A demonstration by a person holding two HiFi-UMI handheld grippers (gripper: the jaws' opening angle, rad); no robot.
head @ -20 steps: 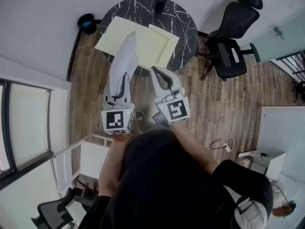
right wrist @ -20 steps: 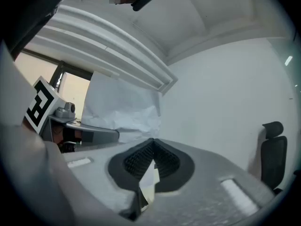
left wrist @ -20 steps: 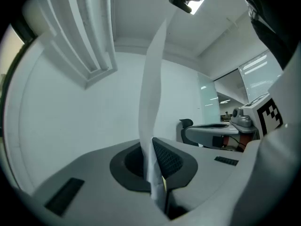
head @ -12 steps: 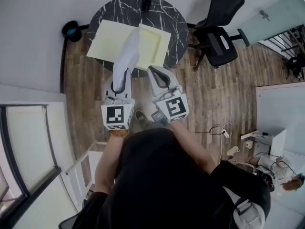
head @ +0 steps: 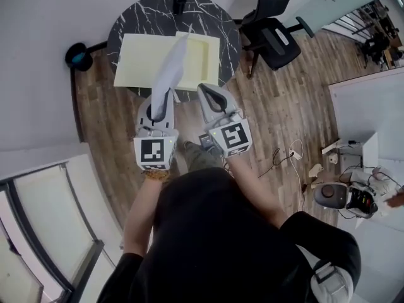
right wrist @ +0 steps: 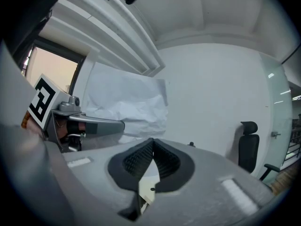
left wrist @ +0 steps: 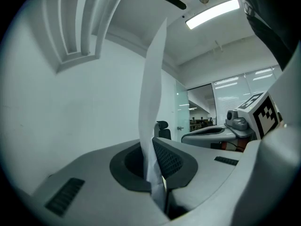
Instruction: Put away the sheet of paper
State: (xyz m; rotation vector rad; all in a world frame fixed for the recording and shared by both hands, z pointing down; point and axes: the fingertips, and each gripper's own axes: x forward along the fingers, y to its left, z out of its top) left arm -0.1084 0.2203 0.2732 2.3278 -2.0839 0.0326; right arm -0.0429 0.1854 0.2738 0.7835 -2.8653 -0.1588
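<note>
While it stands upright in the air at the round desk's (head: 136, 17) near edge, 1 white, slightly crumpled sheet of paper (head: 169, 73) is pinched by the left gripper's (left wrist: 157, 185) jaws. 1 pale-yellow open folder (head: 142, 59) on desk. Right gripper (right wrist: 153, 142): jaws pressed together, empty.

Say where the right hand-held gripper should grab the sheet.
On the sheet, likely the free top edge, forward of where the left hand-held gripper pinches it, coming down from above in its plane. It stands on edge, flat face toward the right hand-held gripper; a sideways approach would push it.
</note>
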